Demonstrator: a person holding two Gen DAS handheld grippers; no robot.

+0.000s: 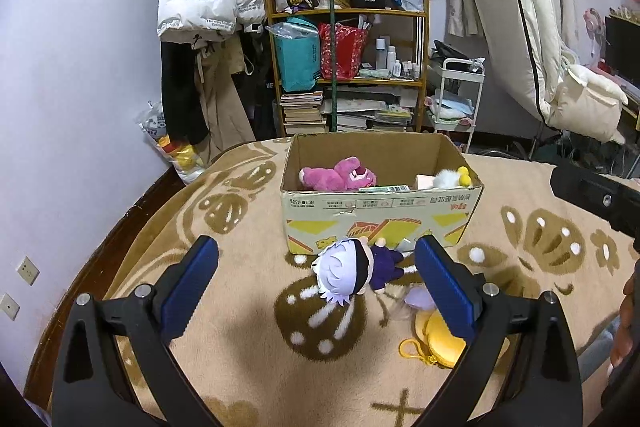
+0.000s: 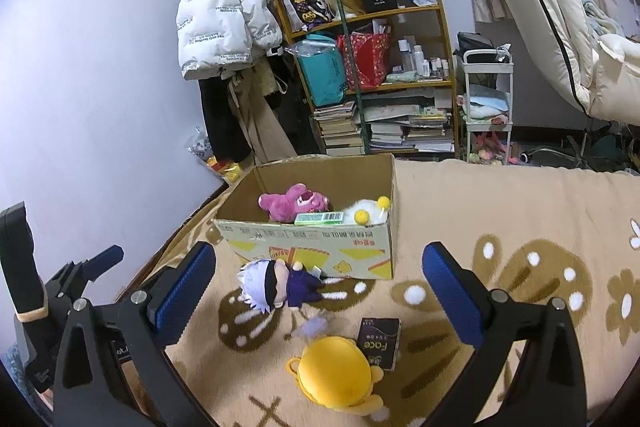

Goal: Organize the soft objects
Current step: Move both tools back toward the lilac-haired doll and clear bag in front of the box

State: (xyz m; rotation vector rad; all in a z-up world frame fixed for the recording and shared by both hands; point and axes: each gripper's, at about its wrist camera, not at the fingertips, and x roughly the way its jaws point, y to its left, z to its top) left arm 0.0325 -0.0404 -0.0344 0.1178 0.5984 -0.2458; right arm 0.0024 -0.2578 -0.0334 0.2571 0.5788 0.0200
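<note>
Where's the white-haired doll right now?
The white-haired doll lies on the blanket against the cardboard box's front wall, outside it; the yellow plush is nearer the camera.

The left gripper, black-armed with blue ribbed pads, angles downward with its jaws spread wide and nothing between the pads. The right gripper, built alike, tilts down the same way beside it, jaws fully apart and empty.
</note>
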